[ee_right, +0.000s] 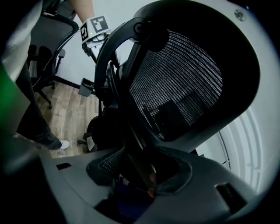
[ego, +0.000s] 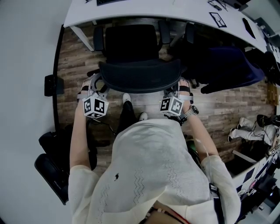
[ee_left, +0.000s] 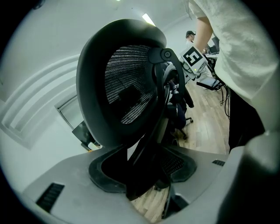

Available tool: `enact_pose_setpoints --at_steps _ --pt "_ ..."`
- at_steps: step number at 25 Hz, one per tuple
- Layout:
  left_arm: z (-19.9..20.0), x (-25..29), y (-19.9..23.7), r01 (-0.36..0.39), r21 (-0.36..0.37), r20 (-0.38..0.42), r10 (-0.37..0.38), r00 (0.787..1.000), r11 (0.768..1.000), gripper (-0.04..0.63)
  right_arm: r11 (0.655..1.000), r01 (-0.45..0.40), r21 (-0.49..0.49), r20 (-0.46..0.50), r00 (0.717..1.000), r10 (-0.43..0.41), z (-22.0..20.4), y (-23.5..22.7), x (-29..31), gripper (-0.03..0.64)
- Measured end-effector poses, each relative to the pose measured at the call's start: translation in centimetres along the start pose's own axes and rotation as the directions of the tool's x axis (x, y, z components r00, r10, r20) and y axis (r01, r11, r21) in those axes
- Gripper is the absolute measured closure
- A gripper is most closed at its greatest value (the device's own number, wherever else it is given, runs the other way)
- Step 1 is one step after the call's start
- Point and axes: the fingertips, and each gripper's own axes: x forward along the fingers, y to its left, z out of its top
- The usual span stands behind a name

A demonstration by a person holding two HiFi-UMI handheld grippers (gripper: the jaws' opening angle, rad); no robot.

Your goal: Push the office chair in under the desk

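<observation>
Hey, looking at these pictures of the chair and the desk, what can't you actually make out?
- Wheels of the chair: head view, hidden beneath its seat and backrest.
- Far side of the desk: head view, cut off by the top edge.
- Seat of the neighbouring chair: head view, covered by a dark blue garment.
- Background person: left gripper view, too small to tell what they are doing.

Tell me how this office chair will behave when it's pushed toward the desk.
The office chair should probably roll easily: hard plank floor, a base leg showing. Its back rim, held in the left gripper and right gripper, looks thick and stiff, while the mesh would likely give. Pushed high, it may tilt or swivel slightly.
</observation>
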Motion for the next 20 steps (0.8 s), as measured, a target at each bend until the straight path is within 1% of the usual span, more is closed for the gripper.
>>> enact_pose_setpoints --at_steps 8,15,20 --pt "-0.7 1.9 2.2 0.001 0.000 0.004 -0.001 1.000 1.000 0.376 1.000 -0.002 -0.015 0.001 1.000 0.002 0.5 -1.1 2.7 0.417" --pt "-1.3 3.8 4.5 0.004 0.003 0.008 -0.004 1.000 1.000 0.376 1.000 0.012 0.004 0.006 1.000 -0.013 1.1 -2.4 5.4 0.416" --pt "-1.5 5.4 6.1 0.006 0.010 0.011 -0.006 1.000 1.000 0.376 1.000 0.011 -0.004 0.009 1.000 -0.011 1.3 -3.5 7.3 0.416"
